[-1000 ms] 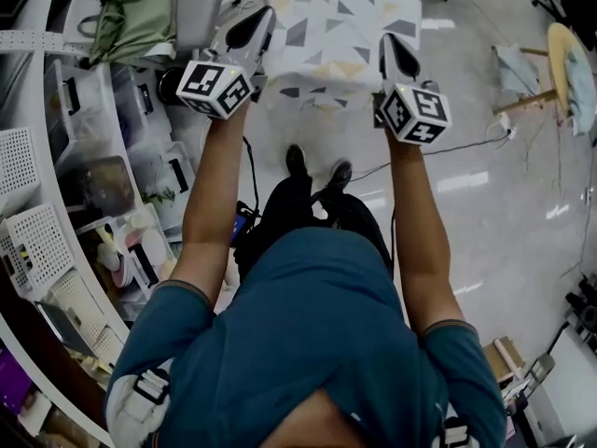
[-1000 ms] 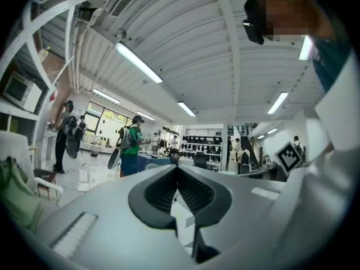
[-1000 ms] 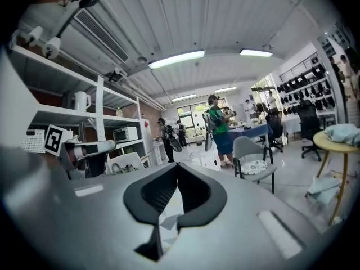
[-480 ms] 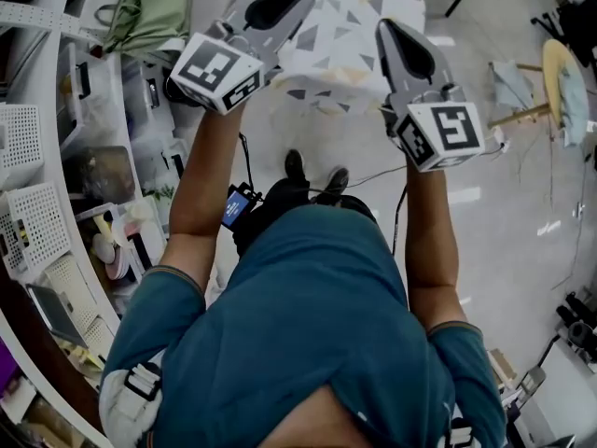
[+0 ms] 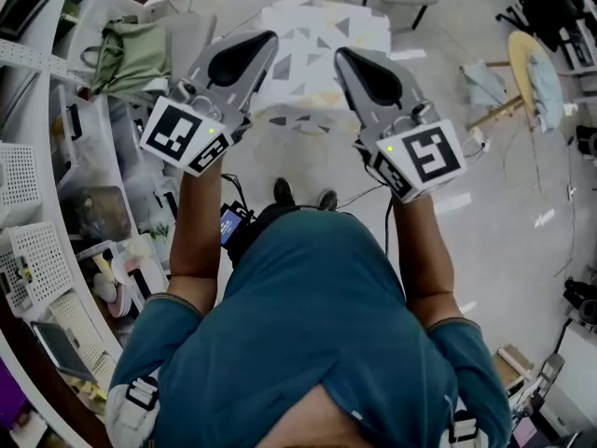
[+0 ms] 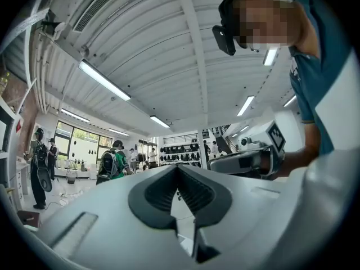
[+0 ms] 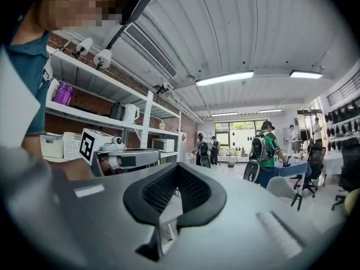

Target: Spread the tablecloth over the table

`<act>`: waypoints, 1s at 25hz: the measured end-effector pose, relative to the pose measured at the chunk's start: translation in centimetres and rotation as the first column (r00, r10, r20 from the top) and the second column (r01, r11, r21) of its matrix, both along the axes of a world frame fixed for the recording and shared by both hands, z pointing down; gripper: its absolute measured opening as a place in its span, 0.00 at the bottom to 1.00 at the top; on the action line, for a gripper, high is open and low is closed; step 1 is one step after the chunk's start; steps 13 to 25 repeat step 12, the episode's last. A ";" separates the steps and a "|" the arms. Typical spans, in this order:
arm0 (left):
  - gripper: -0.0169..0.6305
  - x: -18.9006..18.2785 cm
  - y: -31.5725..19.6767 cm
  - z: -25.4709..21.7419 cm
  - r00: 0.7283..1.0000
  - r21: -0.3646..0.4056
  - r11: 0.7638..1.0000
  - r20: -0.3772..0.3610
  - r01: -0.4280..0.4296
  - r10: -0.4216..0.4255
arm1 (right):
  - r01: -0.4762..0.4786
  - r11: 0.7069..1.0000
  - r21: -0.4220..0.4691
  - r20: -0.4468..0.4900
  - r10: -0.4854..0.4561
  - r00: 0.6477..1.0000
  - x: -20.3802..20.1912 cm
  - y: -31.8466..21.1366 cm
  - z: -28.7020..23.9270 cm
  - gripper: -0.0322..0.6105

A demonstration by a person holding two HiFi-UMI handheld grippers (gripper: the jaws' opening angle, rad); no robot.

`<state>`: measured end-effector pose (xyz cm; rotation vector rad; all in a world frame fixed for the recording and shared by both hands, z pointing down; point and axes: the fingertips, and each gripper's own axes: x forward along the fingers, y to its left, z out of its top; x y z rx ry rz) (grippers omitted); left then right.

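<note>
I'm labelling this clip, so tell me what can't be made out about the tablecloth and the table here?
Tablecloth: in the head view, the left gripper and right gripper cover parts of its side edges, so how far it spreads is unclear.
Table: in the head view, the tablecloth hides it entirely.
Left gripper view and right gripper view: both aim up toward the ceiling, so neither shows the tablecloth at all.

A pale glossy floor (image 5: 522, 231) fills the right of the head view, and white shelves (image 5: 37, 250) crowd its left edge. In the gripper views, a ribbed white ceiling (image 6: 169, 49) carries tube lights (image 7: 225, 77), with windows (image 7: 239, 131) at centre right.
</note>
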<state>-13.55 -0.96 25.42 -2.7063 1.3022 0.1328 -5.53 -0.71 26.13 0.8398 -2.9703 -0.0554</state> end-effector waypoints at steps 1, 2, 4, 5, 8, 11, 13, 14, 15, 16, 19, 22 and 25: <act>0.02 0.1 0.2 -0.1 1.000 0.002 1.000 -0.001 -0.003 0.003 | -0.005 1.000 0.003 -0.002 0.005 1.000 0.3 0.0 -0.2 0.06; 0.02 0.3 0.3 -0.2 1.000 0.003 1.000 -0.002 -0.005 0.005 | -0.012 1.000 0.005 -0.002 0.012 1.000 0.6 0.0 -0.3 0.06; 0.02 0.4 0.4 -0.3 1.000 0.002 1.000 -0.012 -0.010 0.010 | -0.024 1.000 0.008 0.002 0.024 1.000 1.1 0.0 -0.7 0.06; 0.02 0.5 0.3 -0.3 1.000 0.001 1.000 -0.018 -0.012 0.012 | -0.029 1.000 0.010 0.005 0.029 1.000 1.4 -0.1 -0.8 0.06; 0.02 0.6 0.2 -0.4 1.000 -0.001 1.000 -0.025 -0.016 0.016 | -0.042 0.999 0.010 0.014 0.042 0.999 1.8 -0.4 -1.0 0.06; 0.02 0.6 0.3 -0.3 1.000 -0.005 1.000 -0.028 -0.014 0.014 | -0.049 0.999 0.005 0.016 0.049 0.999 2.2 -0.6 -1.0 0.06; 0.02 0.6 0.4 -0.3 1.000 -0.007 1.000 -0.028 -0.013 0.013 | -0.051 0.999 0.004 0.016 0.051 0.999 2.3 -0.6 -1.0 0.06; 0.02 0.6 0.4 -0.3 1.000 -0.007 1.000 -0.028 -0.013 0.013 | -0.051 0.999 0.004 0.016 0.051 0.999 2.3 -0.6 -1.0 0.06; 0.02 0.6 0.4 -0.3 1.000 -0.007 1.000 -0.028 -0.013 0.013 | -0.051 0.999 0.004 0.016 0.051 0.999 2.3 -0.6 -1.0 0.06; 0.02 0.6 0.4 -0.3 1.000 -0.007 1.000 -0.028 -0.013 0.013 | -0.051 0.999 0.004 0.016 0.051 0.999 2.3 -0.6 -1.0 0.06; 0.02 0.6 0.4 -0.3 1.000 -0.007 1.000 -0.028 -0.013 0.013 | -0.051 0.999 0.004 0.016 0.051 0.999 2.3 -0.6 -1.0 0.06; 0.02 0.6 0.4 -0.3 1.000 -0.007 1.000 -0.028 -0.013 0.013 | -0.051 0.999 0.004 0.016 0.051 0.999 2.3 -0.6 -1.0 0.06; 0.02 0.6 0.4 -0.3 1.000 -0.007 1.000 -0.028 -0.013 0.013 | -0.051 0.999 0.004 0.016 0.051 0.999 2.3 -0.6 -1.0 0.06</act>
